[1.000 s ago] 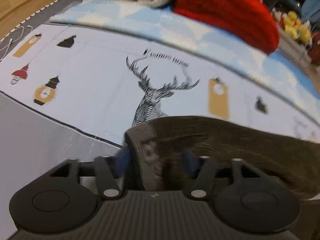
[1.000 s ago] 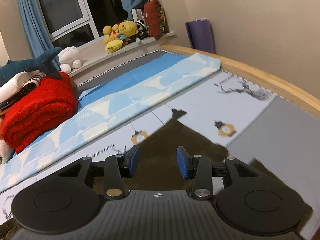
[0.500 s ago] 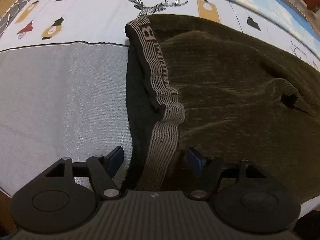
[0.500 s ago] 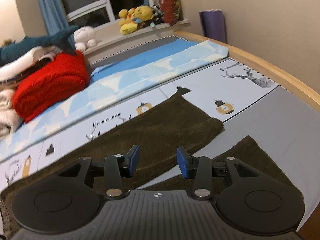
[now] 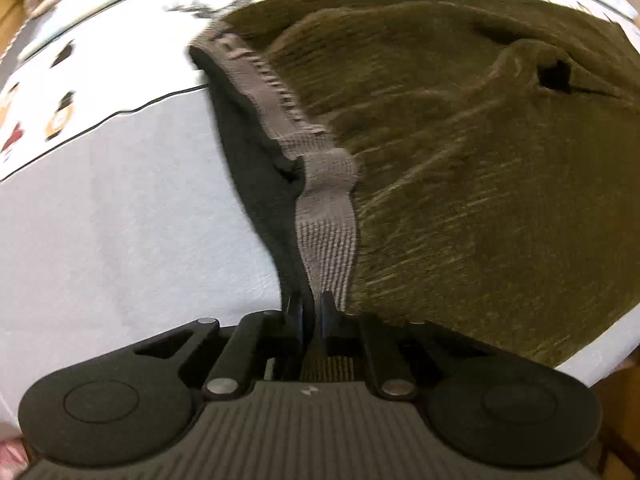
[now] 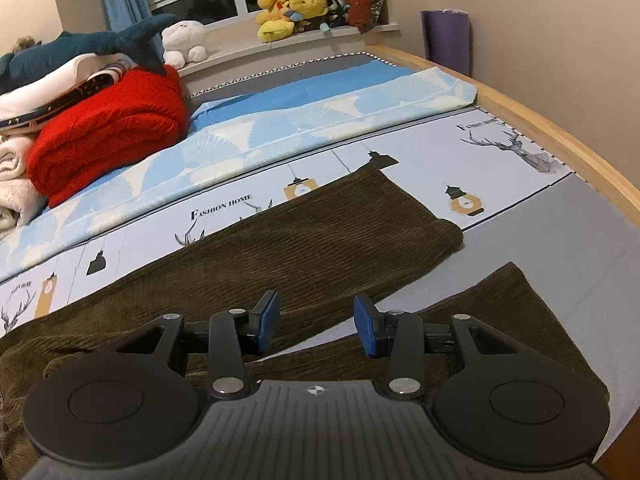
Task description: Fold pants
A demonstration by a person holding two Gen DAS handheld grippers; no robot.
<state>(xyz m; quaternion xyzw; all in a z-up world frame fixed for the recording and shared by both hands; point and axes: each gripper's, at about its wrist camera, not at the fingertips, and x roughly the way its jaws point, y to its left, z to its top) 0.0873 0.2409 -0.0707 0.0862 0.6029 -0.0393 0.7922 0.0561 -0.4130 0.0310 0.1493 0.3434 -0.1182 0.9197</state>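
Olive-brown corduroy pants [image 5: 460,152] lie spread on the bed. Their grey ribbed waistband [image 5: 326,216] runs toward my left gripper [image 5: 311,318], which is shut on the near end of the waistband. In the right wrist view the two legs [image 6: 320,240] lie apart, the far one flat across the sheet, the near one [image 6: 500,312] by the bed's edge. My right gripper [image 6: 316,326] is open and empty, above the gap between the legs.
The sheet [image 6: 540,248] is grey and pale blue with deer and lantern prints. A red folded blanket [image 6: 108,128] and white blankets are stacked at the far left. Plush toys [image 6: 288,12] sit on the windowsill. The wooden bed frame [image 6: 560,132] runs along the right.
My left gripper has closed on the waistband, which it straddled open half a second ago. The right gripper has drifted slightly, still open over the legs.
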